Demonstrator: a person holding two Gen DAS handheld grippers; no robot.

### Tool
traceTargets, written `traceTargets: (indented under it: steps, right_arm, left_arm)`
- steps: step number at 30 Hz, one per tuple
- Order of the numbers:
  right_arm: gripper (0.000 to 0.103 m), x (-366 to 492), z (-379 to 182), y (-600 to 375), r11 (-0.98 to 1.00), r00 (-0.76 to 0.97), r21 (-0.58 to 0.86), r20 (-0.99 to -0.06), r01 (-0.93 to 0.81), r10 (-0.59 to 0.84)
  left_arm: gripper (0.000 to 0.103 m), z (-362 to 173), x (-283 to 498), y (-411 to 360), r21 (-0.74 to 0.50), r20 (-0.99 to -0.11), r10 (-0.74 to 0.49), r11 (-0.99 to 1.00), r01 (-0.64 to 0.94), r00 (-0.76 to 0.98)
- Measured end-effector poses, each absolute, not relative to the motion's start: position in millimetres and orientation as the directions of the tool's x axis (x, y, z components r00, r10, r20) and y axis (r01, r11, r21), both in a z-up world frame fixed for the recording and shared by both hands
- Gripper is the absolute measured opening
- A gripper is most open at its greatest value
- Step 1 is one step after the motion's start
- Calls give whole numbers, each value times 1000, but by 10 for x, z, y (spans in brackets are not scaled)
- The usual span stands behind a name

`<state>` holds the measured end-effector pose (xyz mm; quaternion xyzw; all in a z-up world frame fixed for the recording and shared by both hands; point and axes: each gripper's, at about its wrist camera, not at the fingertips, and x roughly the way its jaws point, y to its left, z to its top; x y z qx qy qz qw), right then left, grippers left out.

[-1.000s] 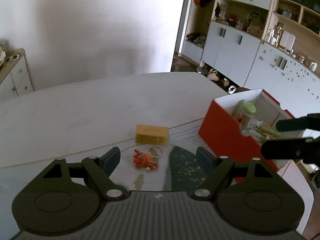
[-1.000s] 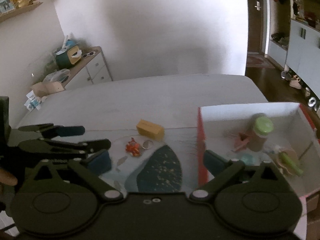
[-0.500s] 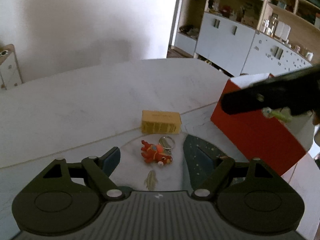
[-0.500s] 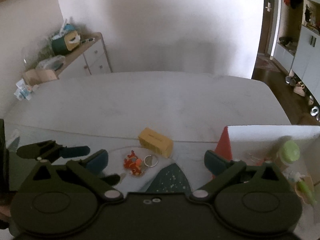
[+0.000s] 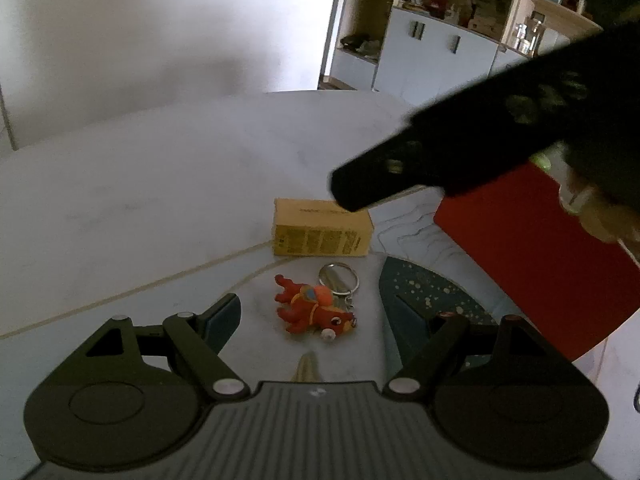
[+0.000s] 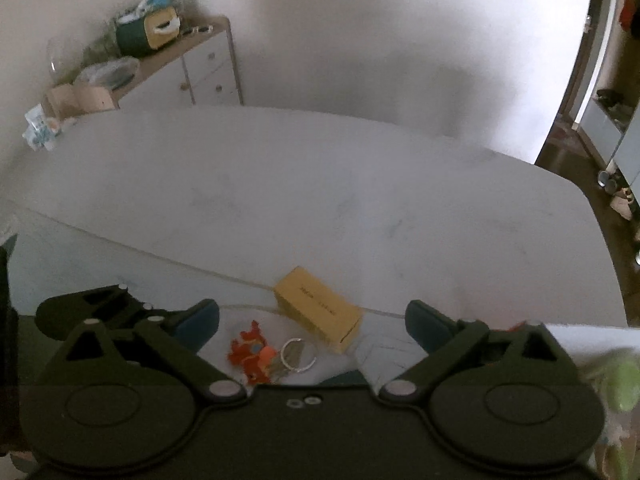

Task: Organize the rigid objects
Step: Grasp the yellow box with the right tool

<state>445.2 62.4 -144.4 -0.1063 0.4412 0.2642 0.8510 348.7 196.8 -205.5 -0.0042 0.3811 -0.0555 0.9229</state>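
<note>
Black right tool [image 6: 312, 320] hovers spread wide above yellow box [image 6: 318, 314]; left tool [image 5: 328, 320] wide, seemingly low over keychain [image 5: 314, 308].

A matt cardboard box [image 5: 322, 227] on the smooth, marble-look bench [image 5: 160, 184] — beside it, a rubbery red keychain figure [image 5: 314, 309] on a shiny metal ring [image 5: 339, 278].

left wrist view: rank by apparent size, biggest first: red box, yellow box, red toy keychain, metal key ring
1. red box, though partly hidden by the right gripper and nearer the edge of the fisheye.
2. yellow box.
3. red toy keychain, nearer the camera, so real size is unsure.
4. metal key ring.
</note>
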Motion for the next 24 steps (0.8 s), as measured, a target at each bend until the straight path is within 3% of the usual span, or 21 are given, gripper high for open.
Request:
traceTargets:
  steps: [13, 24]
  right_arm:
    - [84, 4729, -1804, 938, 780, 381, 5, -871, -626, 311]
    - [57, 4831, -1947, 1001, 747, 338, -5, -894, -665, 295]
  left_arm:
    - [83, -2213, 3573, 1948, -19, -700, -108, 991, 132, 706]
    - [83, -2243, 3562, 1946, -4, -683, -119, 987, 160, 720]
